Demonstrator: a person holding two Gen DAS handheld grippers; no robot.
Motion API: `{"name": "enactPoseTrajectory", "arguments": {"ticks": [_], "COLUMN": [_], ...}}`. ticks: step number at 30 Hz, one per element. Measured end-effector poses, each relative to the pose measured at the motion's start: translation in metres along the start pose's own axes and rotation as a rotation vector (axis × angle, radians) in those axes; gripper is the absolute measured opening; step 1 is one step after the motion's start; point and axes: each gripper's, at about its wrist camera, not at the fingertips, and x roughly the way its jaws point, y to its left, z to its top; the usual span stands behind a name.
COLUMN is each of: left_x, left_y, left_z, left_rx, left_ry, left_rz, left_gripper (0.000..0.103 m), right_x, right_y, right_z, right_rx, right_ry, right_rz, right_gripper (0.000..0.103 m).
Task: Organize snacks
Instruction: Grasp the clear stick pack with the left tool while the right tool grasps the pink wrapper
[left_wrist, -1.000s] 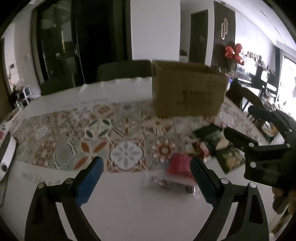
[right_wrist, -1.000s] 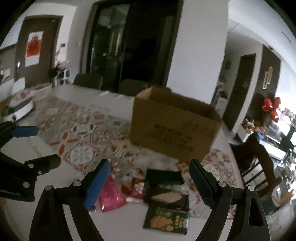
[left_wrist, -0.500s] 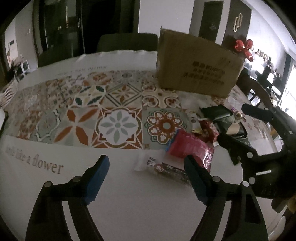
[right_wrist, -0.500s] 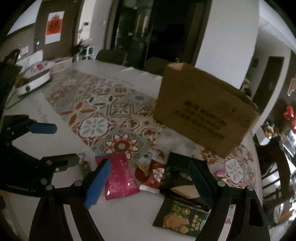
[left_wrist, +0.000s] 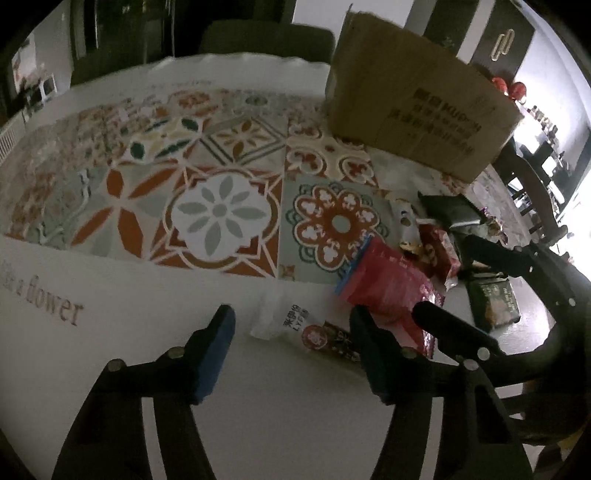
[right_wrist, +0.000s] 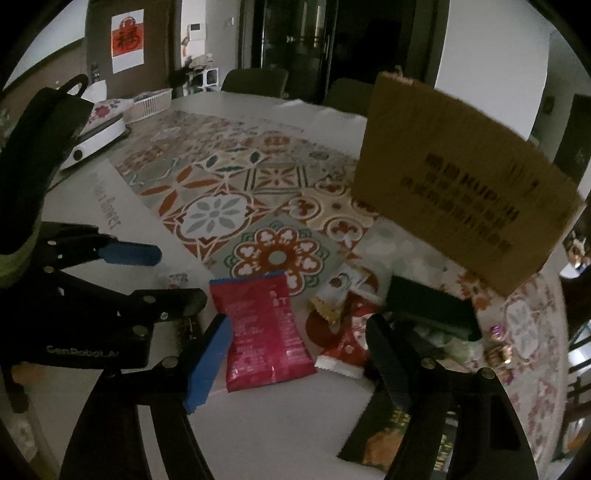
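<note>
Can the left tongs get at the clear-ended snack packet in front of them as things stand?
Probably yes. The left tongs, whose jaws have just been closing, stand open right over the clear-ended packet, nothing lying on its near end; the pink packet and right tongs sit alongside.

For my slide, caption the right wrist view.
Open right tongs poised over a red snack packet beside a cardboard box on a tiled tablecloth.

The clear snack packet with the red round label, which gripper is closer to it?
Left. The left gripper is open with the clear packet lying between its fingers. The right gripper is farther off, open above the pink packet.
</note>
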Motion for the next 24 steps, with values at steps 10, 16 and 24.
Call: {"name": "enactPoseTrajectory", "arguments": {"ticks": [10, 16, 24], "left_x": [-0.001, -0.005, -0.023], "left_y": [-0.002, 0.007, 0.006], "left_z": [-0.001, -0.006, -0.007], "left_rx": [0.01, -0.044, -0.044], "left_ry": [0.007, -0.001, -0.07], "left_rz": [-0.044, -0.112, -0.139], "left_gripper": [0.025, 0.021, 0.019], "right_x": [0.015, 0.015, 0.012], "right_y": [0.003, 0.006, 0.009], "right_z": [0.003, 0.002, -0.004], "right_rx": [0.006, 0.022, 0.1], "right_ry": [0.024, 0.019, 0.006], "right_rz": [0.061, 0.036, 0.044], "right_gripper": [0.072, 0.05, 0.036]}}
